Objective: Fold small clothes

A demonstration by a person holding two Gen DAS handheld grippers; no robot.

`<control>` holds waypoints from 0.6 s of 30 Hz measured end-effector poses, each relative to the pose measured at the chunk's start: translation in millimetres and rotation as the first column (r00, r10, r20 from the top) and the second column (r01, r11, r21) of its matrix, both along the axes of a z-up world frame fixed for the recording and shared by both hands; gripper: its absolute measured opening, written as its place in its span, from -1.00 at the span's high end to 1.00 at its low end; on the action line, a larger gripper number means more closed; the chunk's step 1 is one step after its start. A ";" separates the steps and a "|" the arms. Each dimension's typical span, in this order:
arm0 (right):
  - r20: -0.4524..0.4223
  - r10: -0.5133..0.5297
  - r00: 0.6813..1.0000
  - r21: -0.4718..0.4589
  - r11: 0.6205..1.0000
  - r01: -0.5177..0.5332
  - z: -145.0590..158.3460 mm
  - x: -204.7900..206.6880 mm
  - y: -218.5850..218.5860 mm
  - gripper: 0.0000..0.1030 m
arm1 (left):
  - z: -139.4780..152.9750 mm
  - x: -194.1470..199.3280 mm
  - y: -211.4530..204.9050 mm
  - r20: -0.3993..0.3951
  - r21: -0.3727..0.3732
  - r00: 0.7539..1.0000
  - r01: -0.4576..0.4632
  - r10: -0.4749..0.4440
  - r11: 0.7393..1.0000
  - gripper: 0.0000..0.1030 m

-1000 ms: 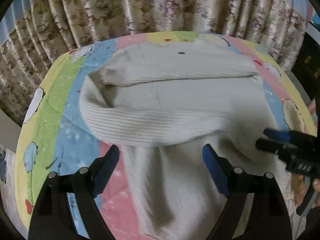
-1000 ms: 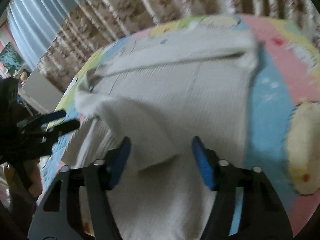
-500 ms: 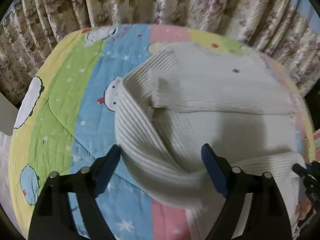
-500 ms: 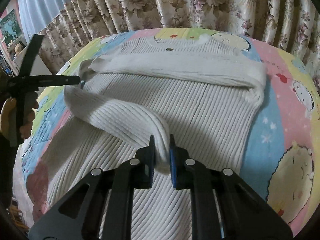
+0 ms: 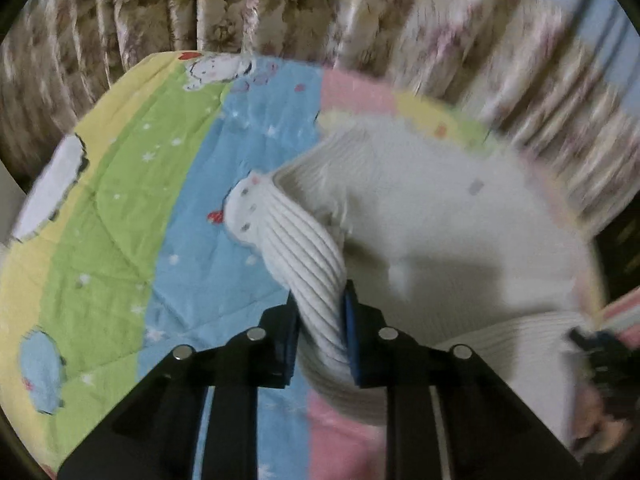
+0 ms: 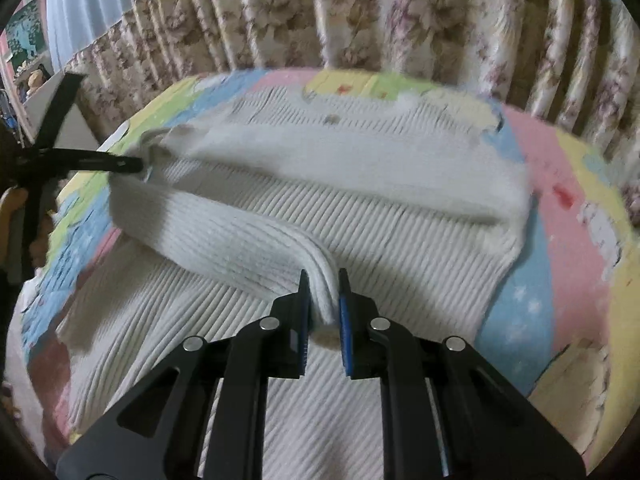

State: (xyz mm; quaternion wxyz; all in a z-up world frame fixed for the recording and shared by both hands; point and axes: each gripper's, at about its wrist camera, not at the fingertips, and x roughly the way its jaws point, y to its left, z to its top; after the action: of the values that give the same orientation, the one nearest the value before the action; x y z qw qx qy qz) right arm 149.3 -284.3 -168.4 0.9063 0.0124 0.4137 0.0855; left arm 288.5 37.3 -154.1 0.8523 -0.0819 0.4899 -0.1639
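Closing on a bunched fold of the white ribbed sweater, the left gripper has fabric between its blue pads above the striped cartoon bedsheet. From the right wrist, the right gripper pinches another ridge of the sweater, which lies spread across the sheet before flowered curtains.

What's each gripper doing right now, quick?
Left gripper: jaws closing on a fold of the white sweater.
Right gripper: shut on the sweater.
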 end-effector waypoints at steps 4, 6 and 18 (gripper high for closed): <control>0.090 -0.032 0.995 -0.040 0.999 0.036 12.1 26.5 -21.5 0.75 | 20.0 18.5 -5.8 0.033 -0.123 0.999 -0.032 0.036 0.992 0.60; 0.106 -0.032 0.994 -0.073 0.997 0.040 14.2 50.3 -29.8 0.75 | 24.5 30.6 -25.7 0.051 -0.084 0.998 -0.031 0.035 0.996 0.60; 0.012 -0.089 0.996 -0.149 0.985 0.089 -17.0 117.7 -81.8 0.67 | -4.7 59.7 -101.6 0.019 0.185 0.996 0.078 -0.083 0.980 -0.14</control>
State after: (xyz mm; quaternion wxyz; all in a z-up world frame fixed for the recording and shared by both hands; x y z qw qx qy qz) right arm 267.0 -366.1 -185.4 0.9086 -0.0375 0.4158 0.0137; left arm 348.2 -64.3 -158.9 0.8554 0.0193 0.4944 -0.1531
